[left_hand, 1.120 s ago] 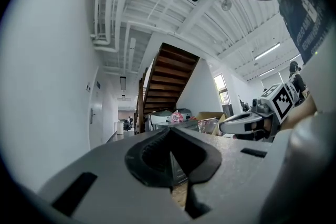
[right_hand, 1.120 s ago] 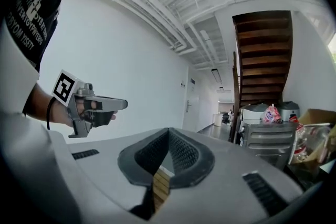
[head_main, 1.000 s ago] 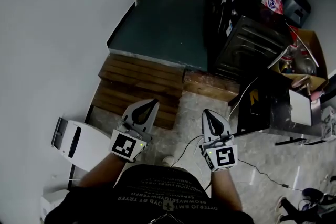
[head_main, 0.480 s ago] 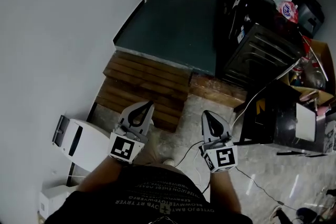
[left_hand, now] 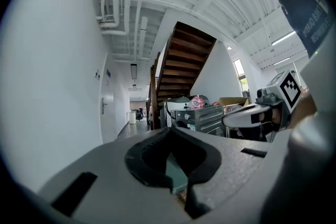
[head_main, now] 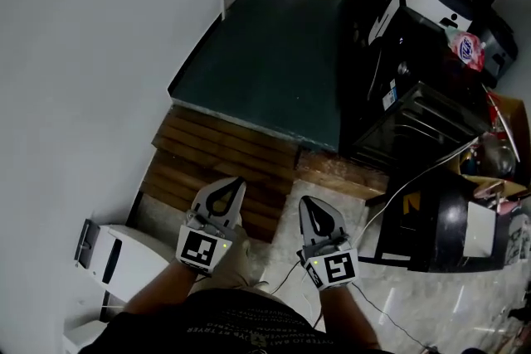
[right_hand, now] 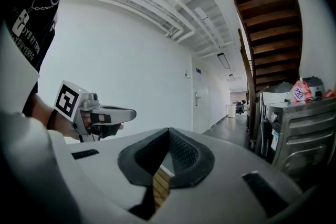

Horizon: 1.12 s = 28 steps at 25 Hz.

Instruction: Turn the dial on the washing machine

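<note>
Both tools are held level and side by side over the pale floor. The left tool (head_main: 235,185) is clenched on nothing, and so is the right tool (head_main: 309,205). A white box (head_main: 116,257) lies at 8 o'clock beside the wall. Just ahead at 12 o'clock is a wooden step (head_main: 224,149), with a dark green floor (head_main: 274,54) beyond it. A row of appliances (head_main: 406,120) stands well apart at 2 o'clock. The washing machine's dial cannot be picked out among them.
</note>
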{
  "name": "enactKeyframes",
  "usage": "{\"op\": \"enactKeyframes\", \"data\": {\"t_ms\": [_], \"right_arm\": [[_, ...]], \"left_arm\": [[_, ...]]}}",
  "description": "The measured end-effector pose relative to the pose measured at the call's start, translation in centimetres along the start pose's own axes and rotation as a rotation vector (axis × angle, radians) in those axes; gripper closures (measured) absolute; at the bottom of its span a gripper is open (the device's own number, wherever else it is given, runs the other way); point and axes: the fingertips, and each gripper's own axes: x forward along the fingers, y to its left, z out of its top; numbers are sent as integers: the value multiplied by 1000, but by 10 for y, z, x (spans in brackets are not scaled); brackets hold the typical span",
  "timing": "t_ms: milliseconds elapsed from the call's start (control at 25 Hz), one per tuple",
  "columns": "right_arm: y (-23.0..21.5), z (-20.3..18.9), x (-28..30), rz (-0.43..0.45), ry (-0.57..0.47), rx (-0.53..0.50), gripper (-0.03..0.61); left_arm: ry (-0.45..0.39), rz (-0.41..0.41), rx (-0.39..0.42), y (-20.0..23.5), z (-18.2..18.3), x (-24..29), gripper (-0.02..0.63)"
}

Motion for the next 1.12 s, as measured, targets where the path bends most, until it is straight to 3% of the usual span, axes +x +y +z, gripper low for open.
{"op": "enactKeyframes", "data": {"t_ms": [240,400,560,760,960,1120], "right_arm": [[-40,-20,69,-12,11,19,583],[-63,-27,106,-23,32,15,581],[-85,-25,151,-24,53,14,583],[-109,19,233,-13,36,22,583],[-127,74,307,2,6,28,582],[-151,109,329,-20,-19,4,582]], "left_arm": [[31,24,-78,52,-36,44,611],[26,25,-43,85,-42,79,611],[17,26,-63,127,-37,120,611],[7,-12,26,188,-8,177,611],[44,-44,-15,245,11,227,611],[40,-66,-21,268,29,262,611]]}}
